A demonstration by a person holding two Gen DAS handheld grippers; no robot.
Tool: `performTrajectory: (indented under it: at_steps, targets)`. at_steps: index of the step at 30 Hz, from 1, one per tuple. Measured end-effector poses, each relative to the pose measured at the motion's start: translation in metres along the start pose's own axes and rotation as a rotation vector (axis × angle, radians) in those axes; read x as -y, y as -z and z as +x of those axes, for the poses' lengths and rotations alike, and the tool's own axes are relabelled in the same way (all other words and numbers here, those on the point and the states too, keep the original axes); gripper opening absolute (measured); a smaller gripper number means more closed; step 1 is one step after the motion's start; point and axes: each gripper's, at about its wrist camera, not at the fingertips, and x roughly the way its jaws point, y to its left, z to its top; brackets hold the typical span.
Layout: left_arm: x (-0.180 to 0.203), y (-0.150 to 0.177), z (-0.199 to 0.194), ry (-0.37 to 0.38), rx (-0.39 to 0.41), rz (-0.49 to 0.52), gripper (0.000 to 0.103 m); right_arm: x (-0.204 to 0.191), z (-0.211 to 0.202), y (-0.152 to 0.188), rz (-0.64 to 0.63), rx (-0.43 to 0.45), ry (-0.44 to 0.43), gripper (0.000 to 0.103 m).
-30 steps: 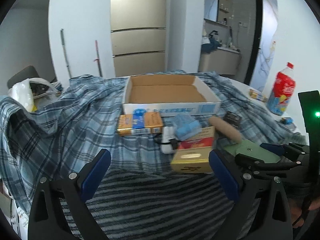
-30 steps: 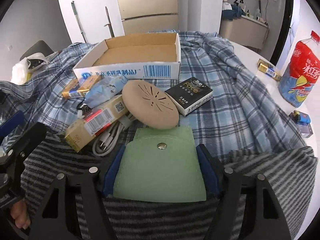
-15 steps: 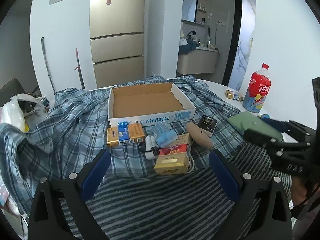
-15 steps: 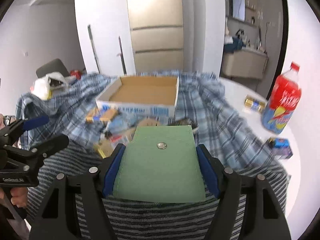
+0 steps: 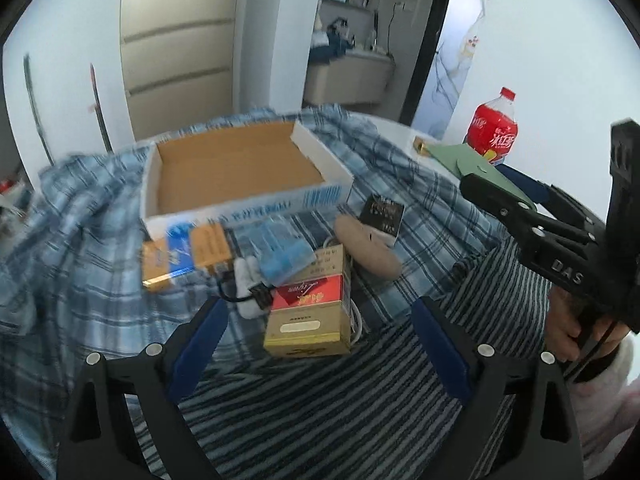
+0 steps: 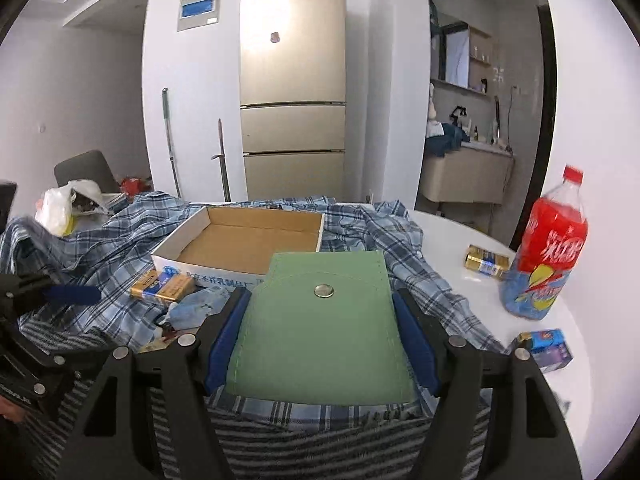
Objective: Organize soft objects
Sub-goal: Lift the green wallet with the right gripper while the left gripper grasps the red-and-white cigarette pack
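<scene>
My right gripper (image 6: 320, 344) is shut on a flat green snap pouch (image 6: 320, 328), held in the air in front of the open cardboard box (image 6: 248, 240). The left wrist view shows that pouch (image 5: 468, 160) lifted at the right, above the plaid shirt (image 5: 416, 208). My left gripper (image 5: 318, 344) hovers over the striped cloth (image 5: 320, 412); its jaws are closing, their pads touching nothing. A gold-and-red carton (image 5: 308, 320) lies between the fingers just ahead. A blue tissue pack (image 5: 280, 252) rests on that carton.
An orange-blue carton (image 5: 184, 256), a white charger (image 5: 246, 284), a tan disc (image 5: 368, 248) and a black box (image 5: 382, 214) lie before the cardboard box. On the white table (image 6: 460, 264) stand a red bottle (image 6: 548, 256), a gold pack (image 6: 486, 262) and a small blue box (image 6: 546, 350).
The right gripper has risen with the green pouch, off the striped cloth and away from the clutter. The left gripper has swung and tilted, and its fingers stand slightly closer together.
</scene>
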Motion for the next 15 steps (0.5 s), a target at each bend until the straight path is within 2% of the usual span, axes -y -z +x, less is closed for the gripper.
performTrajectory:
  at_steps: [3, 7, 13, 15]
  targets:
    - [-0.013, -0.004, 0.017, 0.036, -0.04, -0.055, 0.093, 0.005, 0.009, 0.006, 0.025, 0.0, -0.026, 0.071]
    - [-0.025, -0.004, 0.041, 0.091, -0.121, -0.101, 0.08, 0.009, 0.017, 0.013, 0.039, -0.013, -0.041, 0.071]
    - [-0.035, 0.006, 0.061, 0.141, -0.164, -0.16, 0.079, 0.017, 0.021, 0.019, 0.083, -0.025, -0.067, 0.071]
    - [-0.038, 0.007, 0.062, 0.155, -0.167, -0.173, 0.068, 0.015, 0.023, 0.02, 0.076, -0.034, -0.066, 0.071]
